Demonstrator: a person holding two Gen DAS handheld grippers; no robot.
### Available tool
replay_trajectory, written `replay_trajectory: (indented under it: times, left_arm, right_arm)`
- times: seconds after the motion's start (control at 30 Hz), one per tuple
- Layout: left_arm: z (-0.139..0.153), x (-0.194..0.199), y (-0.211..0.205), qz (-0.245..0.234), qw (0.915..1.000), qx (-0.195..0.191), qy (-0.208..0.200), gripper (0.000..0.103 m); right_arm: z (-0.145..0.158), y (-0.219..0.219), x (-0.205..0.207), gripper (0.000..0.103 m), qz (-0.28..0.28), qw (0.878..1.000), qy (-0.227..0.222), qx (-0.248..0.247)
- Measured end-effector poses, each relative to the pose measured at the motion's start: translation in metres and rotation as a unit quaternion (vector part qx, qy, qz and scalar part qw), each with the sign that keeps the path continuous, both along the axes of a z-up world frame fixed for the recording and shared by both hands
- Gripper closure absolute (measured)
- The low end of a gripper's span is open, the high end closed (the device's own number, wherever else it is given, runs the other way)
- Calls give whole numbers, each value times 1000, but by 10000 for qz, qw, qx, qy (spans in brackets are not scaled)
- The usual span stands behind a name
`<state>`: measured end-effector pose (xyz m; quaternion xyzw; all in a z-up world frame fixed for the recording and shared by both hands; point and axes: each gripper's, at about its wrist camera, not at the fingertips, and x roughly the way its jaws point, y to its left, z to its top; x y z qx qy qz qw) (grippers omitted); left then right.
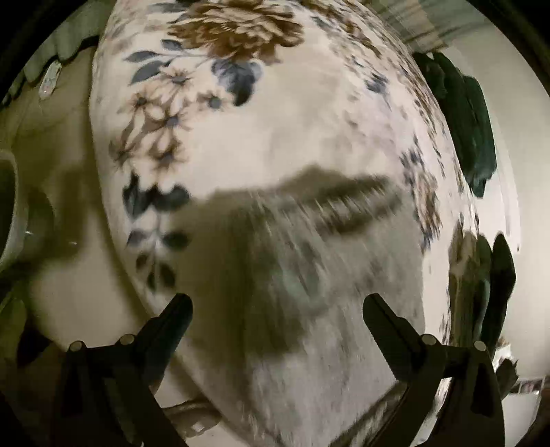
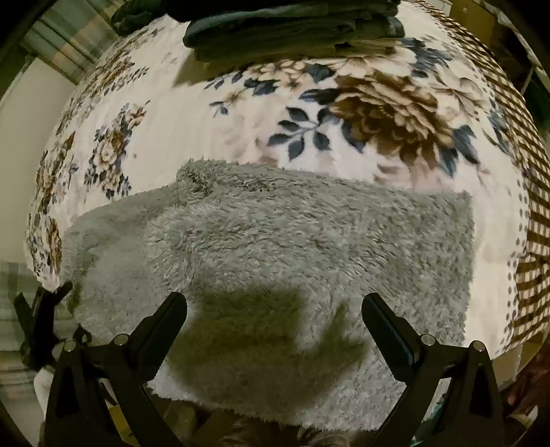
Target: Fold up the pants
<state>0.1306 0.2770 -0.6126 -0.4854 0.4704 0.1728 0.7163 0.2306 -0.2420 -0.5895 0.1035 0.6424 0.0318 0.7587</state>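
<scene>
Grey fluffy pants [image 2: 282,240] lie folded in a thick pile on a white floral blanket [image 2: 192,130]. In the right wrist view my right gripper [image 2: 274,311] hovers over the pile's near edge, open and empty. In the left wrist view the same pants [image 1: 295,261] show blurred, and my left gripper [image 1: 277,311] is open and empty above them. The left gripper also shows in the right wrist view [image 2: 41,302] at the far left, beside the pile's left end.
A stack of folded dark clothes [image 2: 295,27] sits at the far edge of the blanket; it also shows in the left wrist view [image 1: 471,130] at the right. A brown checked cloth [image 2: 529,220] borders the blanket on the right. Pale floor [image 1: 68,292] lies to the left.
</scene>
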Motion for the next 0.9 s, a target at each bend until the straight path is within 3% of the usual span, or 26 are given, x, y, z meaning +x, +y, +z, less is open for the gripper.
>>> replay_trajectory:
  times: [0.13,0.2,0.27,0.33,0.43,0.5,0.6,0.67,0.73,0.83,0.9]
  left_arm:
    - [-18,16,8,142,9997,-202,-53,2]
    - [-15,21,6,147,9994,-173,-268,3]
    - [-8,26,0,77,9984,-89,-560,30]
    - [-2,34,-6,-74,9982,33,-587,65]
    - [13,38,-13,-216,9963,221,-803,78]
    - [25,41,-19,-363,9943,340,-940,80]
    - [68,39,-42,-765,9865,612,-1310,81]
    - [106,36,-68,-1161,9772,794,-1589,81]
    - [146,36,-107,-1692,9623,1003,-1881,81]
    - [196,34,-185,-2629,9331,1207,-2137,81]
    - [209,35,-231,-3136,9179,1312,-2045,81]
  right_arm:
    - [-9,2,5,0,-55,9999,98,26]
    - [-14,3,7,0,-129,9998,142,55]
    - [-18,3,7,0,-190,9996,182,94]
    - [-21,3,6,0,-229,9995,203,119]
    - [-23,2,3,0,-256,9994,188,154]
    - [-23,-1,0,0,-281,9993,160,176]
    - [-21,-10,-7,0,-380,9990,123,219]
    - [-18,-21,-13,0,-460,9986,95,244]
    - [-15,-34,-19,0,-563,9980,84,274]
    - [-11,-61,-33,0,-779,9964,103,333]
    - [-8,-78,-41,0,-911,9952,119,339]
